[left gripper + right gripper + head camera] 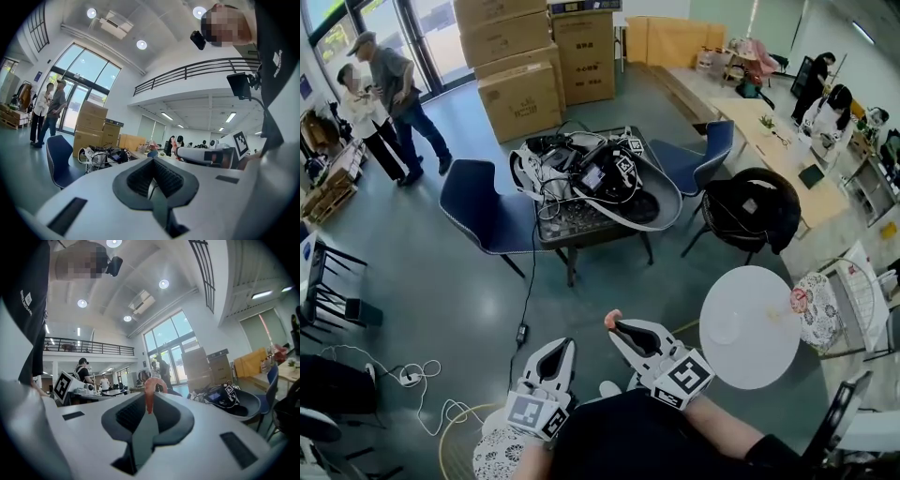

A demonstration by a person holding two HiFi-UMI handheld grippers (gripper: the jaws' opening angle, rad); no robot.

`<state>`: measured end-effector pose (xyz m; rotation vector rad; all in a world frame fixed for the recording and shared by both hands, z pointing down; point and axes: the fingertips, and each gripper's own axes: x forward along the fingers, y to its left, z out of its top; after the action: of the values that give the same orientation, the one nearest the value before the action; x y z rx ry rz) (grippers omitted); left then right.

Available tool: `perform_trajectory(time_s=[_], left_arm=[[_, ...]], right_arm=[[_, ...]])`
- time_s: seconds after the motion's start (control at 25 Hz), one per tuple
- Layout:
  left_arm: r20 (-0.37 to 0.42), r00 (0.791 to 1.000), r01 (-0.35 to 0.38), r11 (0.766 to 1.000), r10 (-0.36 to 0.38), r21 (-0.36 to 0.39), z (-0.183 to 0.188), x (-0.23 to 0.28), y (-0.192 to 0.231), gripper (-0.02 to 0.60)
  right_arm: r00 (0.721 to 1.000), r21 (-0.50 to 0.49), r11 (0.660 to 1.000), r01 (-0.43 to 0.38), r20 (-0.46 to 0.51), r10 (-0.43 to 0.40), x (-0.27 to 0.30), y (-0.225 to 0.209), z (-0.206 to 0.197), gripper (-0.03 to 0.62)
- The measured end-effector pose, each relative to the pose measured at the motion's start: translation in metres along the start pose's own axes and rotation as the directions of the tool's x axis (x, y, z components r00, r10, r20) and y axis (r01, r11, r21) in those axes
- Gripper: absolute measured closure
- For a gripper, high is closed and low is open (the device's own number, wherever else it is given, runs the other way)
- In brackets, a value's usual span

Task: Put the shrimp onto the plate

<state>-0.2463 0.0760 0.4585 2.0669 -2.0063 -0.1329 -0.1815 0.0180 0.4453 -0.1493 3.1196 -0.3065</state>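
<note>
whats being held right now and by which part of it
The right tongs pinch the shrimp by one end, its curled body poking past the tips. The left tongs are shut on nothing.

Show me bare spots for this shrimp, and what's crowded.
The round white table is mostly bare on its near and far parts. At the edge nearest the right gripper holding the shrimp sits what looks like a white plate; a small item lies near the middle. The dark table is crowded with cables and gear.
</note>
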Motion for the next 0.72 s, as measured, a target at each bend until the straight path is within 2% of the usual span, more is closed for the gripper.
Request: perform_trajectory(time_s=[0.36, 0.72], left_arm=[[-0.046, 0.995, 0.083, 0.996, -0.083, 0.010, -0.003, 0.044, -0.025, 0.575], [-0.110, 0.978, 0.180, 0.983, -0.176, 0.027, -0.015, 0.099, -0.061, 0.574]], right_arm=[[0.996, 0.017, 0.996, 0.088, 0.000, -0.088, -0.027, -0.039, 0.006, 0.536], [0.978, 0.050, 0.977, 0.209, -0.030, -0.208, -0.066, -0.098, 0.003, 0.536]])
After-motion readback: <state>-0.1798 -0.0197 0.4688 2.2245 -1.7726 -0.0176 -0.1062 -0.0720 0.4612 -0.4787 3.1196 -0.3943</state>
